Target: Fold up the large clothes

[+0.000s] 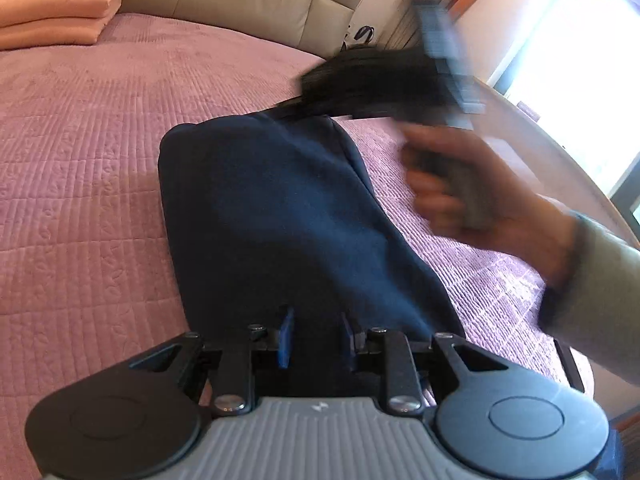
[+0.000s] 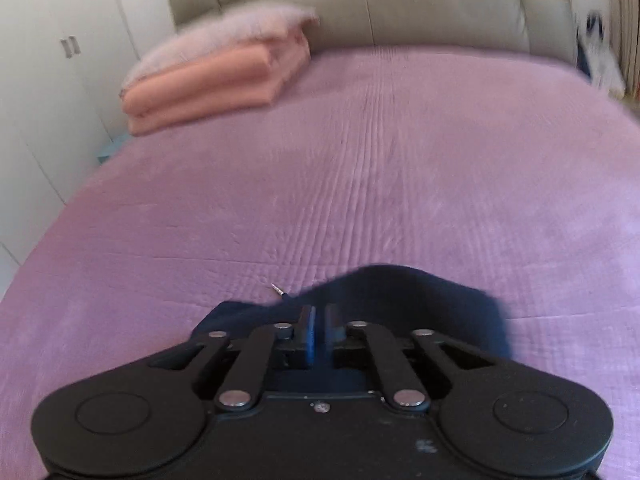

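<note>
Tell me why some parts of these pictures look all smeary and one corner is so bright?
Left wrist view: the right hand and right gripper are smeared by motion blur, the window glares white, while the navy garment stays fairly sharp. Right wrist view: the whole picture is softly blurred, most at the pink folded blanket, and the fisheye lens bends the purple bedspread at its edges.

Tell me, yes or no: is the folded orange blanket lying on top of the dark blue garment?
No. The folded orange blanket sits near the headboard, far apart from the dark blue garment.
</note>
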A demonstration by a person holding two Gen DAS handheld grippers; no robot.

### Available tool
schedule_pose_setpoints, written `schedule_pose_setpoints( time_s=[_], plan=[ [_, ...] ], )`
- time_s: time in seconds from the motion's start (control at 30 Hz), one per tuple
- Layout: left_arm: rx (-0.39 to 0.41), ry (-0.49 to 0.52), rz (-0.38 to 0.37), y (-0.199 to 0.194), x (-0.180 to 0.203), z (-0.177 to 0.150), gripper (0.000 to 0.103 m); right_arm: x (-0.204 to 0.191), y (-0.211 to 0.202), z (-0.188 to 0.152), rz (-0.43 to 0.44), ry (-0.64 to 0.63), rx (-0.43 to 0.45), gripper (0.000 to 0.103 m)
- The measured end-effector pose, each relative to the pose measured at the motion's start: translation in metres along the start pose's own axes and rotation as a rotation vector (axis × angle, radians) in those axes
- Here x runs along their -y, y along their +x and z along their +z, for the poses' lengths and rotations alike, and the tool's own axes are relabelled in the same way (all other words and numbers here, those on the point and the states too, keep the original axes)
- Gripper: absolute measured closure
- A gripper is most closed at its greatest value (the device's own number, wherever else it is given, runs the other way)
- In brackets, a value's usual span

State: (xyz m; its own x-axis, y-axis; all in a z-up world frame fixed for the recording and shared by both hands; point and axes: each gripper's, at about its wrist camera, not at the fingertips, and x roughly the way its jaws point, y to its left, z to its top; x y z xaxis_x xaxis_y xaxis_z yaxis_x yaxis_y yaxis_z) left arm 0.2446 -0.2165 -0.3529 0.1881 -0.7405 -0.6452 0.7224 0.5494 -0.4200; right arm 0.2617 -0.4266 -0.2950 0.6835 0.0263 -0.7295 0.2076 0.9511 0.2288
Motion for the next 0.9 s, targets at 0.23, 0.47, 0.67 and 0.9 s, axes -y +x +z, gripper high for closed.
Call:
schedule_pose_setpoints(
  time_s=[0.23, 0.47, 0.67, 0.9],
  plan=[
    [-0.047, 0.056, 0.044, 0.005, 0.014, -0.005, 0.076, 0.006, -0.042, -0.121, -0.135, -0.049, -0.197, 0.103],
    [-0.069, 0.072, 0.081, -0.008, 0.031, -0.021, 0.077, 0.028, -0.1, -0.17, -0.172, 0.081, -0.261, 0.098],
    [-0.12, 0.111, 0.119, 0.001, 0.042, -0.024, 0.077, 0.014, -0.105, -0.178, -0.144, 0.09, -0.238, 0.085],
    [-0.138, 0.105, 0.132, -0.001, 0.039, -0.034, 0.076, 0.047, -0.094, -0.203, -0.118, 0.208, -0.323, 0.097]
  ],
)
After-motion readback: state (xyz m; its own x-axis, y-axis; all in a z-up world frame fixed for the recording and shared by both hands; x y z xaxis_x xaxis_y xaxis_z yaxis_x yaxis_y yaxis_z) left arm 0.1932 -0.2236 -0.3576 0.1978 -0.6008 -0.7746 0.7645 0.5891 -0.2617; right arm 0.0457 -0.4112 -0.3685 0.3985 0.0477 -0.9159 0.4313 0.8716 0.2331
